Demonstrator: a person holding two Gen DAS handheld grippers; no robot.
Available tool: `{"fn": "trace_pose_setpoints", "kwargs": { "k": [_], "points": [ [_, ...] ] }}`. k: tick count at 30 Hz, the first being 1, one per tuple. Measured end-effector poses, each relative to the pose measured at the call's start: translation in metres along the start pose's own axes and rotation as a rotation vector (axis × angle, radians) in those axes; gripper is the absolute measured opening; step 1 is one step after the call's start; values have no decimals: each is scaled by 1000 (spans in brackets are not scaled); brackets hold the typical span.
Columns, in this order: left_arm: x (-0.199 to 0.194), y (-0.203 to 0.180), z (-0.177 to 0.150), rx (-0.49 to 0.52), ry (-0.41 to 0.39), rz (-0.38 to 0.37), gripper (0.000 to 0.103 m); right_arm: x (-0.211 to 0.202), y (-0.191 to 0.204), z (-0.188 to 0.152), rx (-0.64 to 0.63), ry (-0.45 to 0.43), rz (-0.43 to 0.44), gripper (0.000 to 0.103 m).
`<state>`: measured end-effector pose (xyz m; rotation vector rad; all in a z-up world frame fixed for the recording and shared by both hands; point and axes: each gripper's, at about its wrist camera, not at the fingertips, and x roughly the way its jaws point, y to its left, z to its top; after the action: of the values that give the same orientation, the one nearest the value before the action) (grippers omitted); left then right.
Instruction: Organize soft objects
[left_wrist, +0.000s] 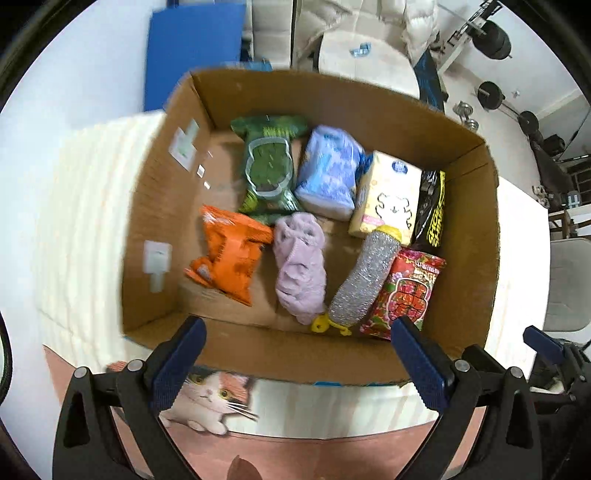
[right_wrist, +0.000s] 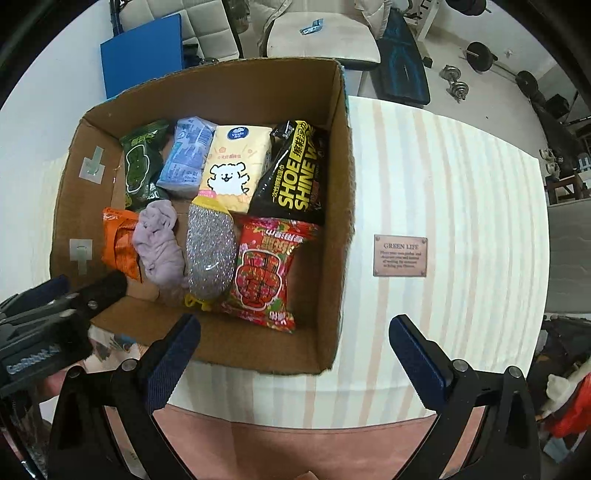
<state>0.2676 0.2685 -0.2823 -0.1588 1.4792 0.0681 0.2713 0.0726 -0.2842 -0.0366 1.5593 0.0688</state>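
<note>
Striped tablecloth (right_wrist: 443, 184) under cardboard box (left_wrist: 476, 221) (packets, lilac cloth (left_wrist: 301, 266) inside); left gripper (left_wrist: 299, 354) and right gripper (right_wrist: 295, 350) both wide, empty.

Colours in the brown cardboard box (right_wrist: 332, 206)
Green snack bag (right_wrist: 142, 162), blue patterned tissue pack (right_wrist: 186, 155), pale yellow pack with white cartoon dog (right_wrist: 234, 168), black pouch with yellow lettering (right_wrist: 295, 173), orange packet (left_wrist: 231, 251), lilac cloth (right_wrist: 159, 247), silver glittery scrubber (right_wrist: 211, 251), red floral packet (right_wrist: 264, 273); cream tablecloth, peach stripes (right_wrist: 443, 184)
</note>
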Motion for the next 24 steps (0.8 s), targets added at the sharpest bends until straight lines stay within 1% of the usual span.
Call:
{"fn": "trace_pose_setpoints", "kwargs": {
  "k": [2, 5, 12, 14, 16, 18, 21, 24],
  "points": [
    [-11, -4, -5, 16, -41, 31, 102, -6, -2, -6, 0, -14, 4, 103],
    [-28, -5, -10, 38, -80, 52, 102, -15, -3, -12, -4, -36, 3, 103],
    [-44, -19, -19, 67, -137, 78, 102, -34, -2, -22, -11, -76, 15, 103],
    [-54, -24, -25, 74, -167, 83, 103, -44, -5, -27, -10, -95, 25, 103],
    [-72, -29, -36, 84, -222, 109, 103, -57, -8, -35, -15, -117, 32, 103],
    [-89, -33, -48, 82, -256, 118, 102, -73, -12, -46, -16, -152, 38, 103],
    [-117, -39, -70, 65, -307, 106, 102, -100, -22, -64, 0, -195, 60, 103],
    [-145, -43, -91, 50, -356, 77, 102, -132, -30, -84, 9, -250, 76, 103]
  ]
}}
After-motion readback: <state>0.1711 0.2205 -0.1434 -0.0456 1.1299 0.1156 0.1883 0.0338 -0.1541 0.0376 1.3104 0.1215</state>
